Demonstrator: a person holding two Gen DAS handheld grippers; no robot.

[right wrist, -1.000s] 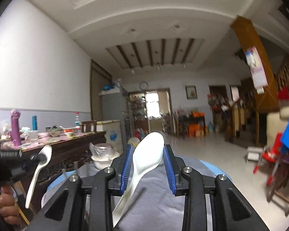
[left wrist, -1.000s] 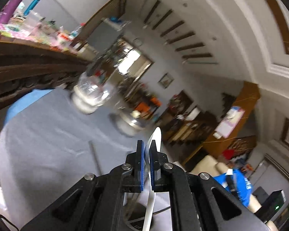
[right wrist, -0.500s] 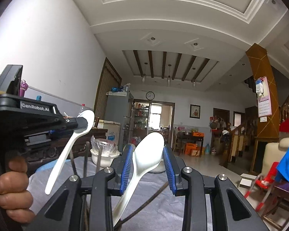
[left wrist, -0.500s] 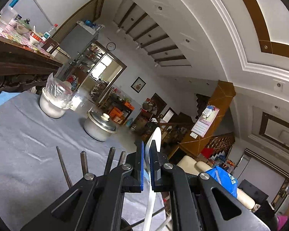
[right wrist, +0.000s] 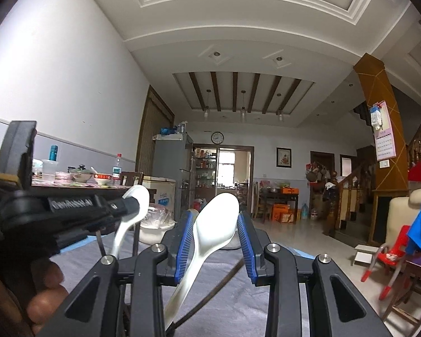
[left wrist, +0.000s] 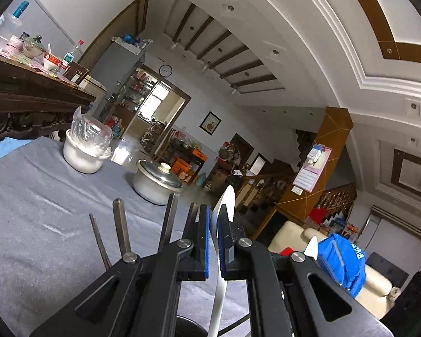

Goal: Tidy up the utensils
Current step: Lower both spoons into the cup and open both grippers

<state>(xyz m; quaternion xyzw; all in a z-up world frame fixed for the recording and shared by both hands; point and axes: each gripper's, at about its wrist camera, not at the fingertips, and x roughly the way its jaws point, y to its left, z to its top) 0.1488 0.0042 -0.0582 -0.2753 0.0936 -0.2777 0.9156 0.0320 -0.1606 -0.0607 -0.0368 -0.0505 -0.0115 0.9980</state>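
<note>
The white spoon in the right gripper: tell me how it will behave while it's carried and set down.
The white spoon looks like thin plastic, so probably light and fairly stiff. The right gripper pinches only its smooth, curved bowl edges, so it may slip or pivot. Its long handle hangs down unsupported and could swing the spoon if bumped.

Left gripper (left wrist: 214, 241) sits low centre, jaws pinched shut; right gripper (right wrist: 216, 241) sits low centre, jaws partly apart, hand (right wrist: 42, 303) lower left.
</note>
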